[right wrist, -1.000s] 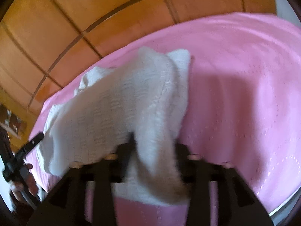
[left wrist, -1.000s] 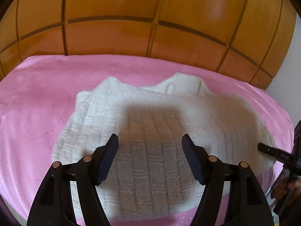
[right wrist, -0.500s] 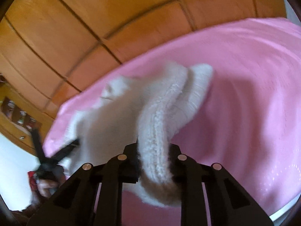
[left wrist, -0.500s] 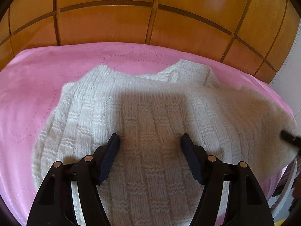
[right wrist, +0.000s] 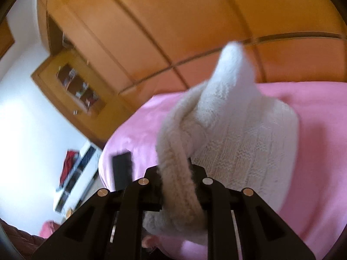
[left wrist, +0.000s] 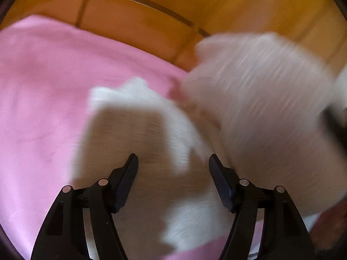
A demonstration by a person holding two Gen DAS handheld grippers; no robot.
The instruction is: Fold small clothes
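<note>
A cream knitted sweater [left wrist: 134,143] lies on the pink bed cover [left wrist: 43,108]. My left gripper [left wrist: 173,158] hovers open just above its flat part, with nothing pinched. The sweater's right side [left wrist: 260,99] is lifted and blurred. In the right wrist view my right gripper [right wrist: 175,171] is closing, and its pads press on the thick edge of the sweater [right wrist: 243,134]. The knit rises in a peak above the bed [right wrist: 321,130]. A dark finger of the left gripper [right wrist: 122,169] shows at the left.
An orange wooden panelled wall [left wrist: 151,21] runs behind the bed. A wooden cabinet with a shelf niche [right wrist: 73,86] and a white shelf unit [right wrist: 76,173] stand past the bed's left edge. Bare pink cover lies to the left and far right.
The right gripper has shut on the sweater's edge and swung it upward and across, toward the left gripper. The left gripper has slid sideways over the sweater and stays open.
</note>
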